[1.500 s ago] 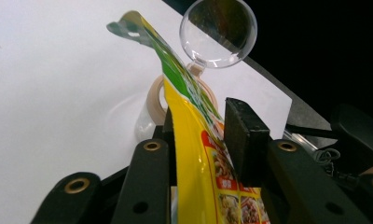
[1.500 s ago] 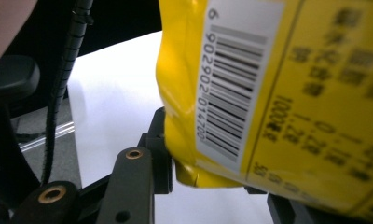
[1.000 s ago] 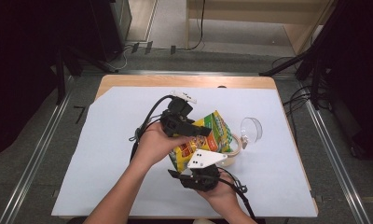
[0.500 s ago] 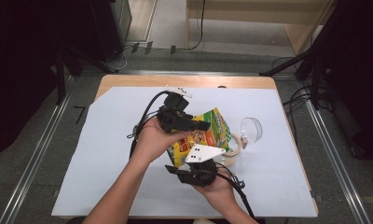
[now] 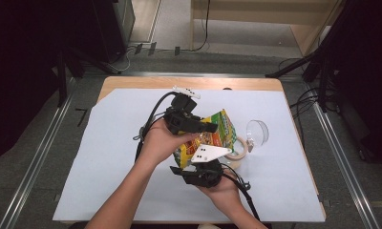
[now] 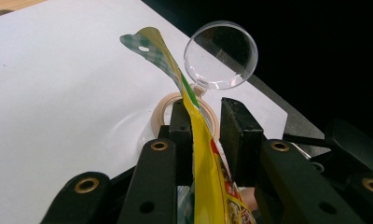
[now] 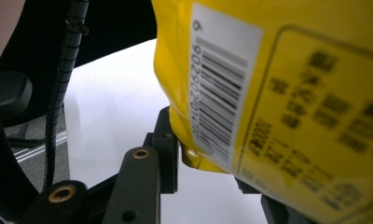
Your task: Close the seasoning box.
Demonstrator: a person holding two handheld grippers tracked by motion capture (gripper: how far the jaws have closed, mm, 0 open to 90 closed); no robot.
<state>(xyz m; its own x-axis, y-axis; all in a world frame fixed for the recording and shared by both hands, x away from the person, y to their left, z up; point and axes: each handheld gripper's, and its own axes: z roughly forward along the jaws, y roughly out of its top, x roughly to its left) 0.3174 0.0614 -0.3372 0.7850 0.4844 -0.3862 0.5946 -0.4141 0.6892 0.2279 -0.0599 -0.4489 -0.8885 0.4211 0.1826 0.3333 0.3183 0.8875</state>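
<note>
A yellow snack bag hangs above the table between both grippers. My left gripper comes in from the left and is shut on the bag's upper part. In the left gripper view the bag runs edge-on between the jaws of that gripper, tight against the left one and slack at the tips. My right gripper reaches up from below and is shut on the bag's lower edge. In the right gripper view the barcode side of the bag covers the right jaw of that gripper.
A roll of beige tape lies on the white sheet just right of the bag, also seen as the tape roll. A clear round lid stands beyond it, and the same lid shows in the left gripper view. The table edge runs at the right.
The right gripper has shifted slightly left under the bag, and the bag now stands a little more upright. The left gripper has kept its place.
</note>
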